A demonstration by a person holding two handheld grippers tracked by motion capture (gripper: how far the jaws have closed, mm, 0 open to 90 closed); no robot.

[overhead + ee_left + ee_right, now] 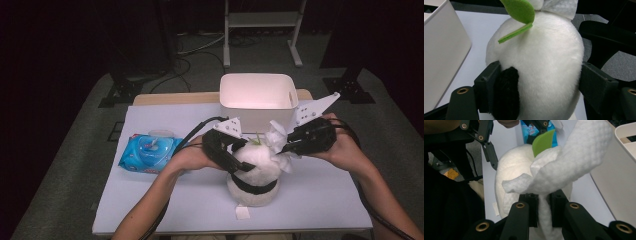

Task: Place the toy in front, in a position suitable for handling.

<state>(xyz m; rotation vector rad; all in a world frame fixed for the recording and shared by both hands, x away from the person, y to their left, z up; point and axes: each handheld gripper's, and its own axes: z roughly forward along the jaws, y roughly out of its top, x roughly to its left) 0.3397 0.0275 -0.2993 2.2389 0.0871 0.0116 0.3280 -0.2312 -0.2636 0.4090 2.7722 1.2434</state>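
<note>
Left gripper (pixel 235 152) clamped round the white plush toy (pixel 254 172) mid-table, just in front of the bin (pixel 256 95) — right gripper (pixel 290 146) pinching a wet wipe (pixel 564 167) on top of the toy, pack of wipes (pixel 149 152) off to the left.

Just beyond my two grippers the white bin (pixel 256 100) walls off the way ahead. Between them stands the plush toy (pixel 254 172), blocking any straight crossing. To the outside of my left gripper (pixel 225 150) the wipes pack (pixel 150 152) lies near; bare tabletop (pixel 325 195) opens beneath my right gripper (pixel 292 145).
</note>
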